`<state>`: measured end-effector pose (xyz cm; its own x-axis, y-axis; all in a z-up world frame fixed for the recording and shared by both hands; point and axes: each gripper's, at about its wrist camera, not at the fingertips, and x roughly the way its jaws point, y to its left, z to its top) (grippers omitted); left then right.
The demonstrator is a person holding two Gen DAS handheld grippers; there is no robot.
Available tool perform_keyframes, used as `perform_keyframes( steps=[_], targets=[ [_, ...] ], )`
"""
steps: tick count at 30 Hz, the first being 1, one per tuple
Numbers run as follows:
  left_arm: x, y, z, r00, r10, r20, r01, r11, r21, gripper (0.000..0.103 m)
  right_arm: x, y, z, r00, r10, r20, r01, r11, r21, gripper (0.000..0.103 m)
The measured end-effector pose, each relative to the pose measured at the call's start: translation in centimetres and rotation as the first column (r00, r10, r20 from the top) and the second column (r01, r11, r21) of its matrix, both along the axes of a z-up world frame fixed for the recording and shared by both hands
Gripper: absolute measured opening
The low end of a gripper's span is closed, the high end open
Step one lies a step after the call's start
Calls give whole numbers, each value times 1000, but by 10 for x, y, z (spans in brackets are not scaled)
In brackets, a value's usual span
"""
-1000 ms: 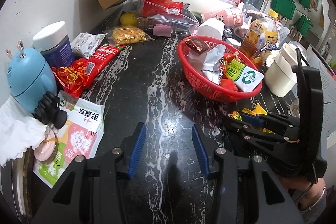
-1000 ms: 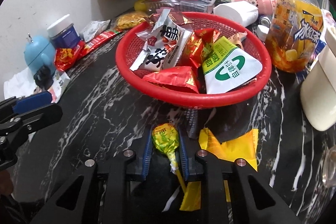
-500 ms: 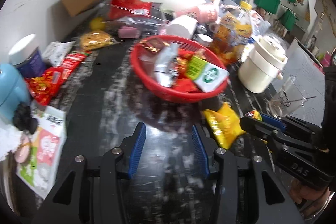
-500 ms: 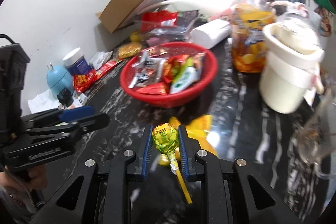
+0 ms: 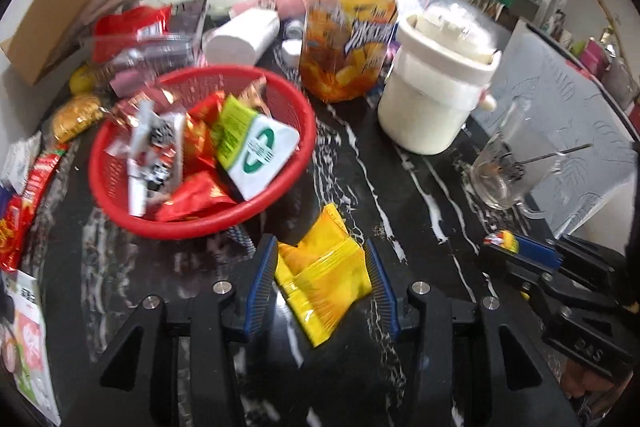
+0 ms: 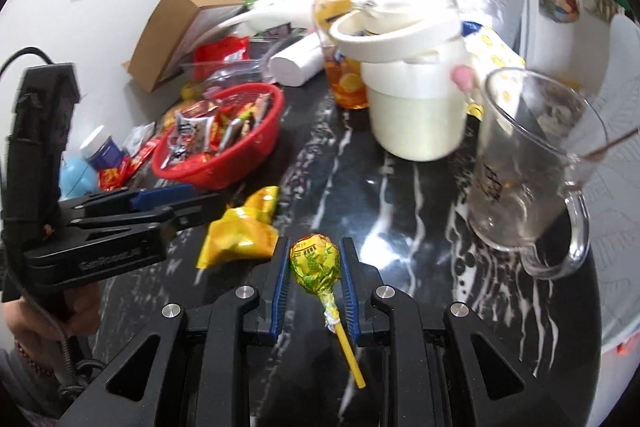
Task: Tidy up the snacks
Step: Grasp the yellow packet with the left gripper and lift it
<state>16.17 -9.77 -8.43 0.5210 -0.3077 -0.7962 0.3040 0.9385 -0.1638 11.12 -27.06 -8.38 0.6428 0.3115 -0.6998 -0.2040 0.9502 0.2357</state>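
Note:
A red basket (image 5: 200,229) (image 6: 224,179) full of snack packets sits on the black marble table. In front of it lie yellow packets (image 5: 324,279) (image 6: 240,231). My left gripper (image 5: 318,245) (image 6: 204,201) hovers over them, open; the packets show between its blue pads, untouched. My right gripper (image 6: 315,245) (image 5: 492,247) is shut on a lollipop (image 6: 314,263) in a yellow-green wrapper, its yellow stick pointing back toward the camera. It hangs above the table, right of the left gripper and near a glass mug (image 6: 528,179).
A white lidded pot (image 5: 432,107) and an orange juice bottle (image 5: 352,39) stand behind and right of the basket. The glass mug (image 5: 500,175) is beside a grey board (image 5: 568,131). Red snack packs (image 5: 24,207) and a cardboard box (image 6: 180,27) crowd the left.
Both grippers have swung to the right along the table. The left went from bare marble to over the yellow packets. The right carried the lollipop away from the basket toward the mug.

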Motion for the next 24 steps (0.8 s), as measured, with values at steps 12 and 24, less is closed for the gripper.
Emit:
perform_keyframes(
  steps=[12,24],
  targets=[
    [22,-10,-30,990,113,-87,-112,994,9,76,3,-10,-9,1000,8,-6,-8,999,42,23],
    [21,-34,-41,993,100,-66,-91,987,129,78,3,-11,-13,1000,0,-23,1,999,41,23]
  ],
)
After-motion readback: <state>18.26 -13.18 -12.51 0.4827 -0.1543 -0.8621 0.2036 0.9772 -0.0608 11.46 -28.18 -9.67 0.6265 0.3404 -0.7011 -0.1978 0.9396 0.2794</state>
